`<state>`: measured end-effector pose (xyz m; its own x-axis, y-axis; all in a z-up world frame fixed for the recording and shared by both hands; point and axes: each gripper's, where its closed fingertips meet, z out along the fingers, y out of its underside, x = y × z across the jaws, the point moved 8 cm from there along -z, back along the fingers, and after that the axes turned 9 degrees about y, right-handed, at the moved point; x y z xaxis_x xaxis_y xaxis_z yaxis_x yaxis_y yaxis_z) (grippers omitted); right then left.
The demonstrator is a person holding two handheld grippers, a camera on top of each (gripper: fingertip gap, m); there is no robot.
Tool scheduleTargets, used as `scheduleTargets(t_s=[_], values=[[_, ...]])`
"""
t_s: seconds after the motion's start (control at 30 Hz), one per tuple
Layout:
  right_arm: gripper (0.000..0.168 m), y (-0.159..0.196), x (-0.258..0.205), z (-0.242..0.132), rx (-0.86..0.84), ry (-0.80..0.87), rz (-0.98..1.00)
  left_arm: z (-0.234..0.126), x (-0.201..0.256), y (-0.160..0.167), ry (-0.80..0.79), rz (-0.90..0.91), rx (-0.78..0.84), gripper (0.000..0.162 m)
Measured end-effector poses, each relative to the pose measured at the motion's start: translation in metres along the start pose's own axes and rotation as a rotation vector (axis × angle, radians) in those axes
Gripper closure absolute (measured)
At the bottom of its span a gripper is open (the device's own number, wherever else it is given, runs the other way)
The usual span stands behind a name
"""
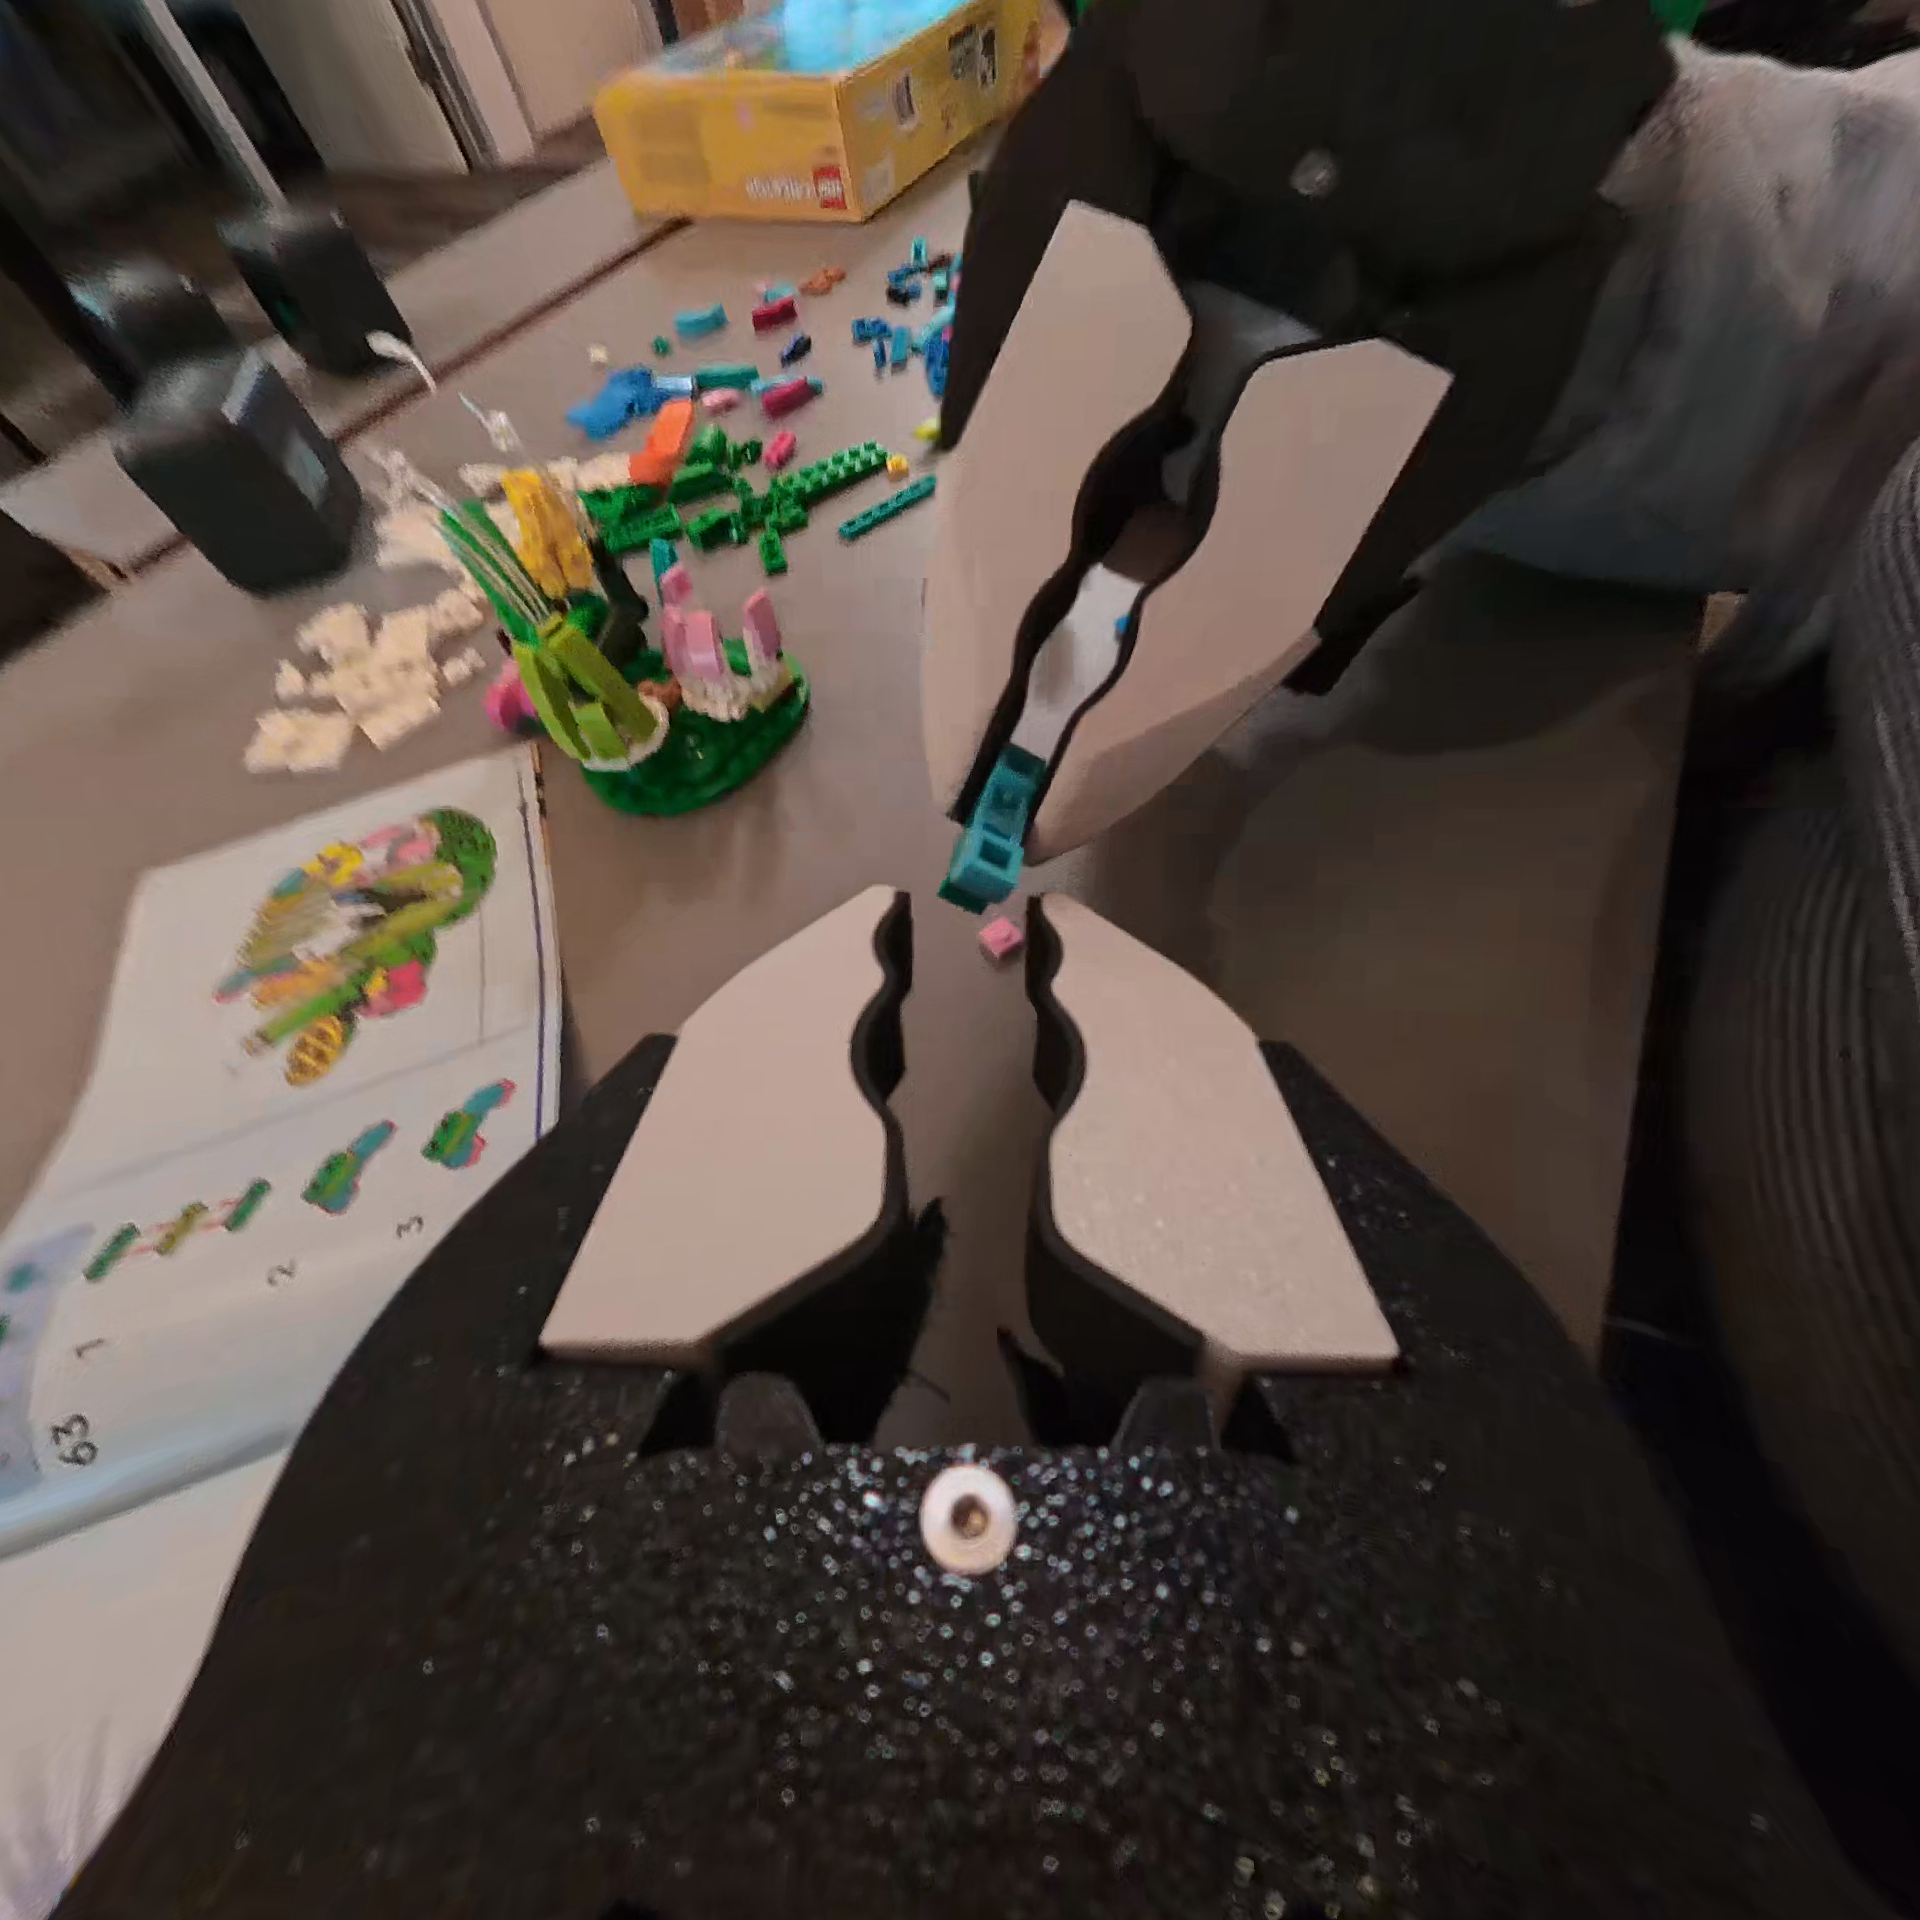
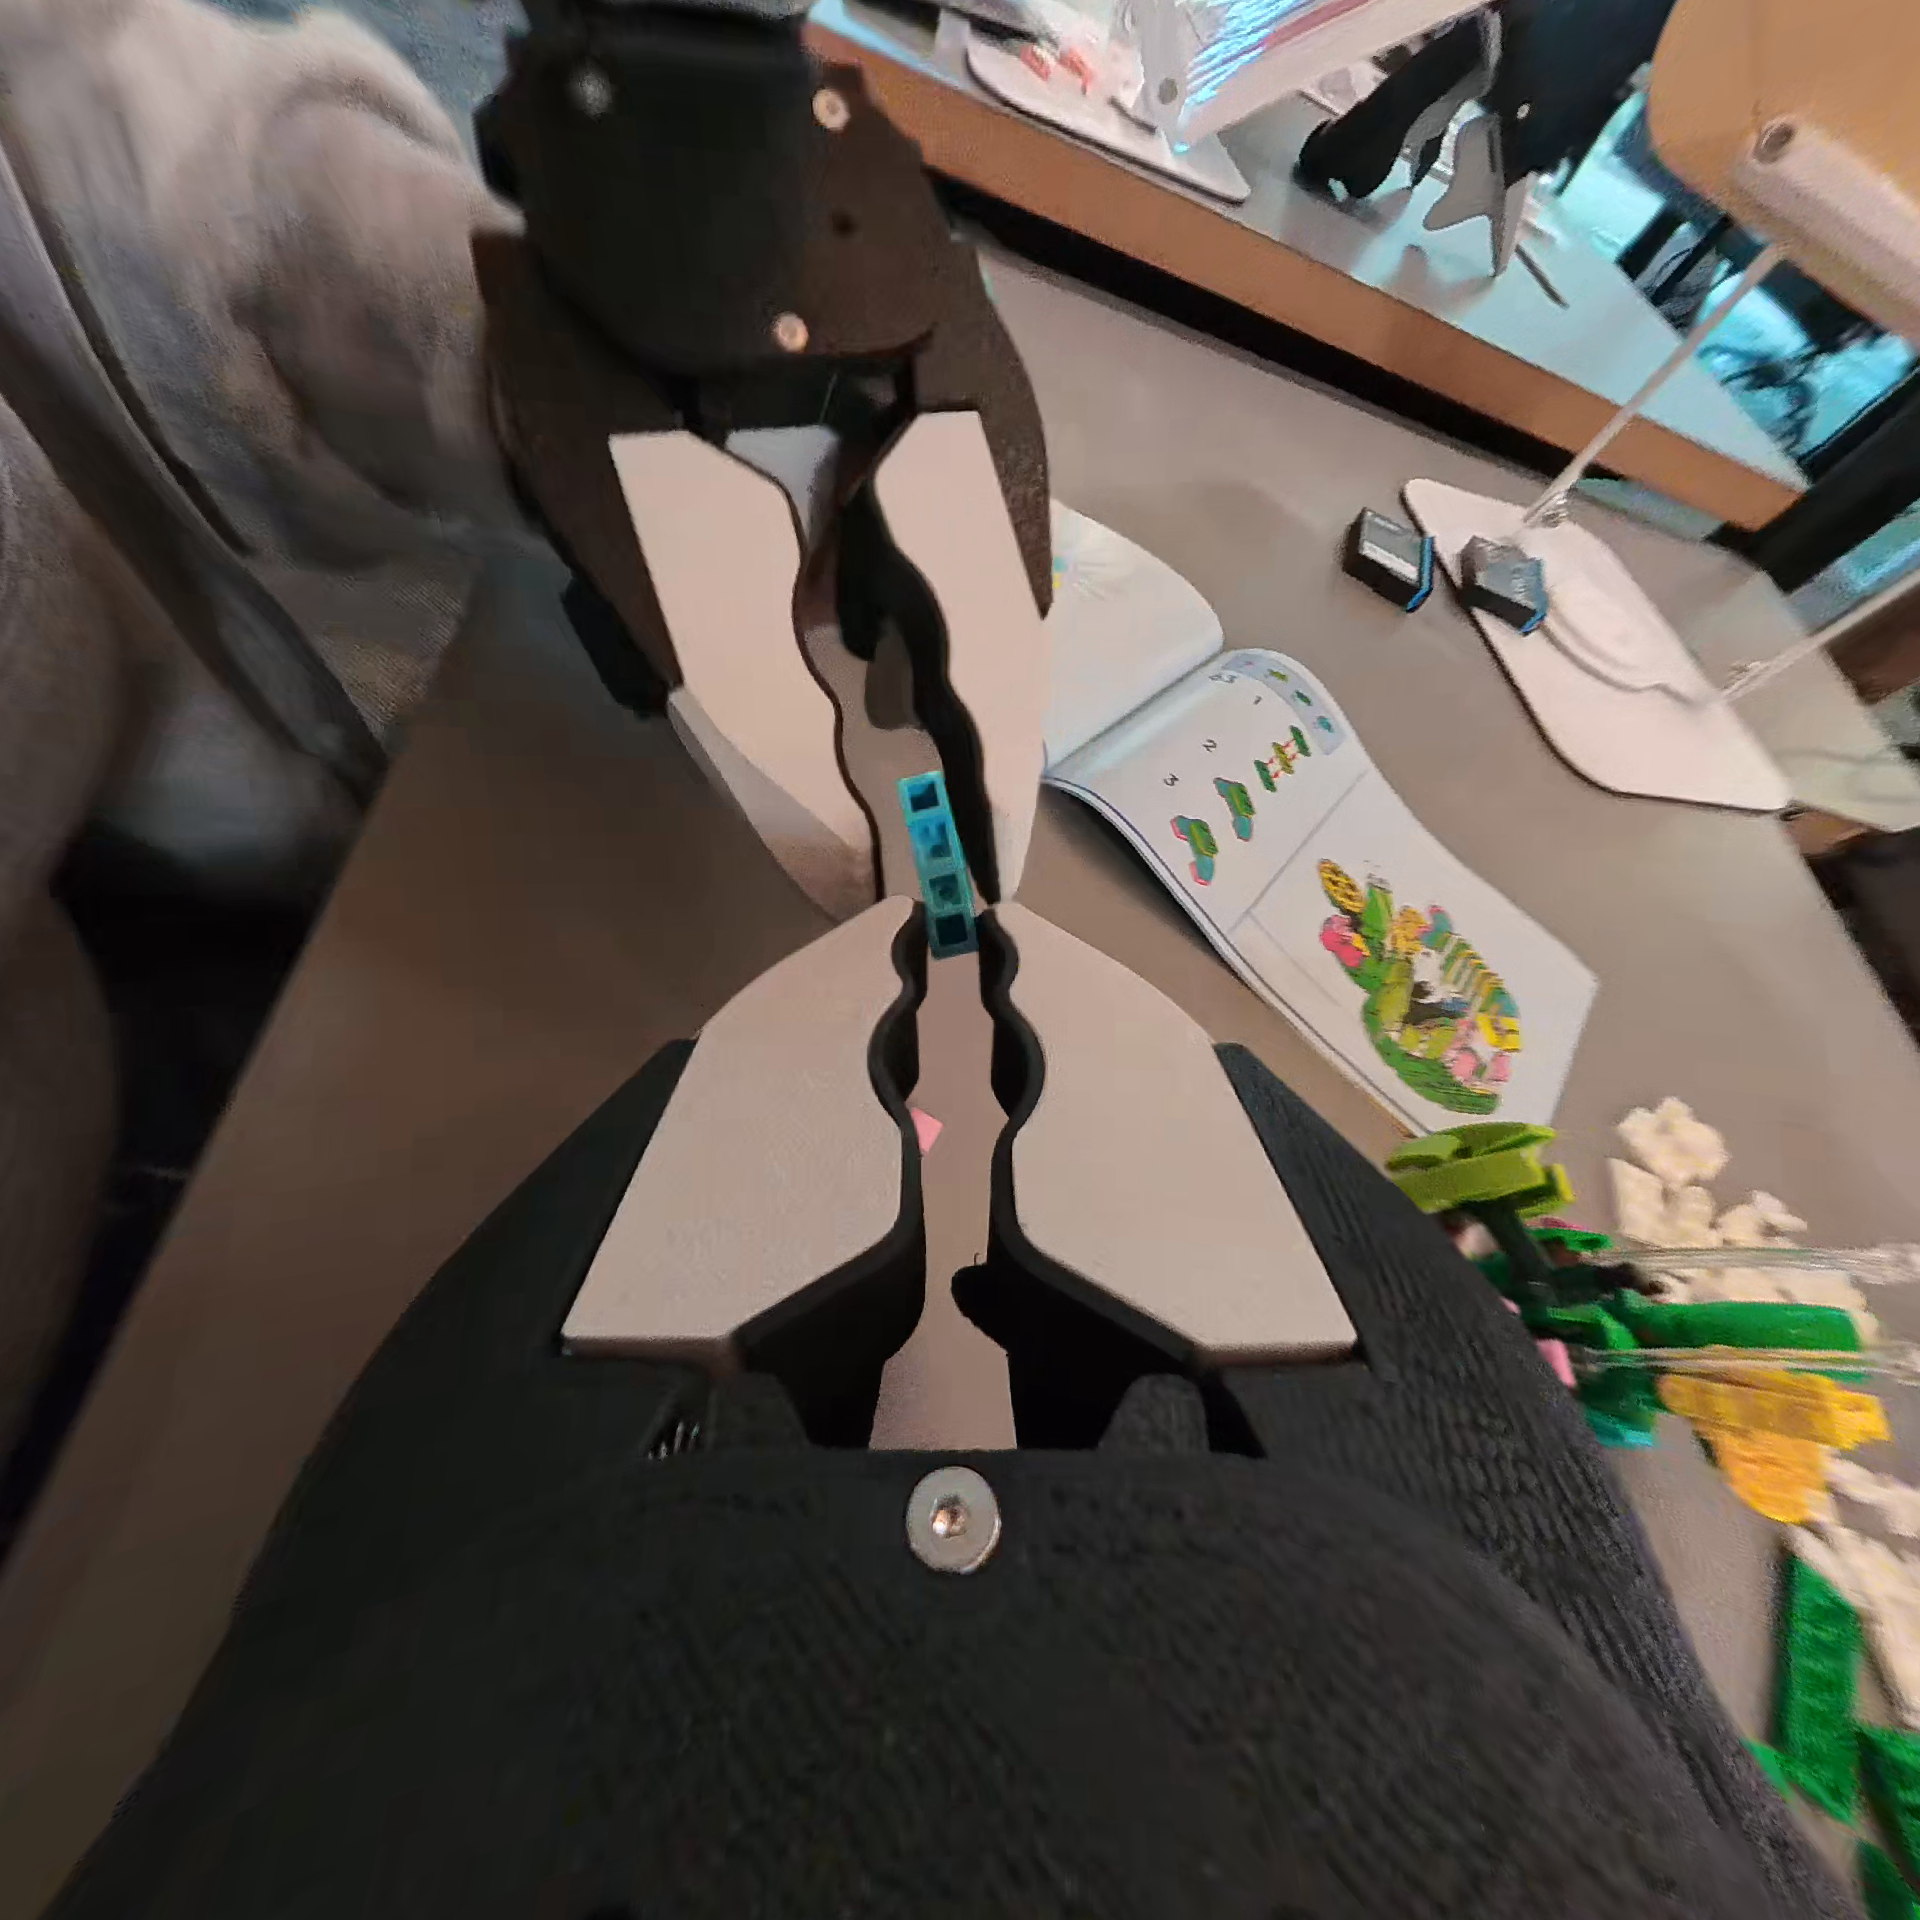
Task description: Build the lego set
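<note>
My right gripper (image 2: pixel 951 920) is shut on one end of a long teal brick (image 2: pixel 940 873) and holds it above the grey table. In the left wrist view it comes down from the top (image 1: pixel 997 831) with the teal brick (image 1: pixel 992 831) sticking out of its tips. My left gripper (image 1: pixel 966 914) is open and empty, its tips just below the brick's free end. In the right wrist view the left gripper (image 2: pixel 935 883) faces mine, its fingers either side of the brick. A small pink piece (image 1: pixel 1001 935) lies on the table beneath. The part-built green flower model (image 1: pixel 665 686) stands to the left.
An open instruction booklet (image 1: pixel 312 1039) lies at the left. Loose coloured bricks (image 1: pixel 790 416) and white pieces (image 1: pixel 364 665) are scattered behind the model. A yellow box (image 1: pixel 810 114) sits at the back, dark cylinders (image 1: pixel 239 468) at the far left. A white lamp base (image 2: pixel 1610 665) stands beyond the booklet. My left and right fingertips are right by each other.
</note>
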<state>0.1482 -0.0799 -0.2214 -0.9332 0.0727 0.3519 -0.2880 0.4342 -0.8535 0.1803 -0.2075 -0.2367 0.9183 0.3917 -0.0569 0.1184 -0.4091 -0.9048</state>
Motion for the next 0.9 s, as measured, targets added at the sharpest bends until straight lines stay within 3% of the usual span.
scheduleTargets(t_s=[0.3,0.53,0.73,0.9], values=[[0.16,-0.002,0.002,-0.002,0.017,-0.035,0.109,-0.004,0.002,-0.001,0.003,0.023,0.092,0.154],[0.152,0.027,-0.001,0.004,-0.399,-0.053,0.204,-0.014,-0.003,0.007,-0.092,-0.046,0.017,0.155],[0.152,0.037,-0.001,0.016,-0.511,-0.044,0.343,-0.011,-0.003,0.012,-0.111,-0.051,-0.061,0.155],[0.162,0.036,0.002,0.021,-0.541,-0.026,0.317,-0.012,-0.003,0.014,-0.096,-0.094,-0.068,0.155]])
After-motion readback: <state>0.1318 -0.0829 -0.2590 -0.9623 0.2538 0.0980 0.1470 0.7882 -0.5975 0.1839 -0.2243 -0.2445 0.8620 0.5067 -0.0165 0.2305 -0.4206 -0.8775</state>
